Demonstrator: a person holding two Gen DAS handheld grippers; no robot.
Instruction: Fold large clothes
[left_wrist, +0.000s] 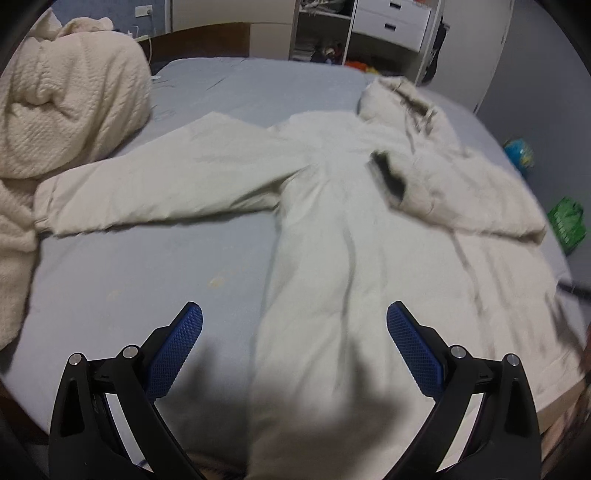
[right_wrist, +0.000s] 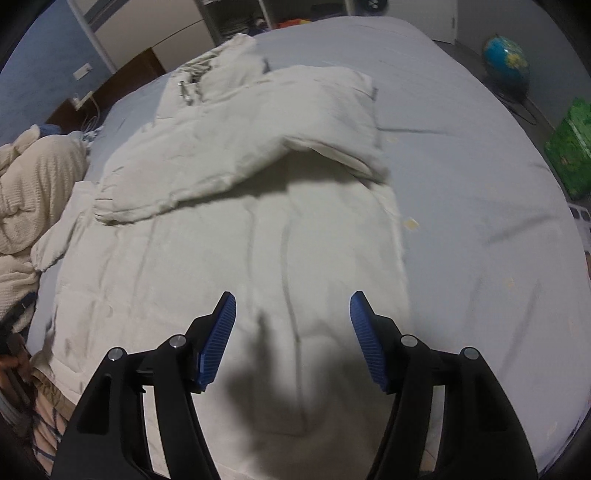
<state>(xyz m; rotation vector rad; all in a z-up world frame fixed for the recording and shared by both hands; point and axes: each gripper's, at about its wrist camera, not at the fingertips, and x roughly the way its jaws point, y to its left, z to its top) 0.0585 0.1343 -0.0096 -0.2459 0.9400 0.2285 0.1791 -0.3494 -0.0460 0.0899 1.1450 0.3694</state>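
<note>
Coat (left_wrist: 332, 236) spread flat on the bed (left_wrist: 147, 266), both my claws wide open above it.

One pale hooded coat lies under me, hem toward me: in my left view one sleeve (left_wrist: 155, 192) stretches out toward 9 o'clock, the other sleeve (left_wrist: 461, 195) is folded across the chest at 2 o'clock, and the hood (left_wrist: 399, 99) points to 1 o'clock. My left claw (left_wrist: 294, 332) hangs spread over the hem, gripping nothing. My right claw (right_wrist: 293, 317) is equally parted and empty above the lower body. One cream knitted blanket (left_wrist: 66, 110) is heaped at 10 o'clock. Off the bed: one globe (right_wrist: 506, 62), one green bag (right_wrist: 570, 147).
</note>
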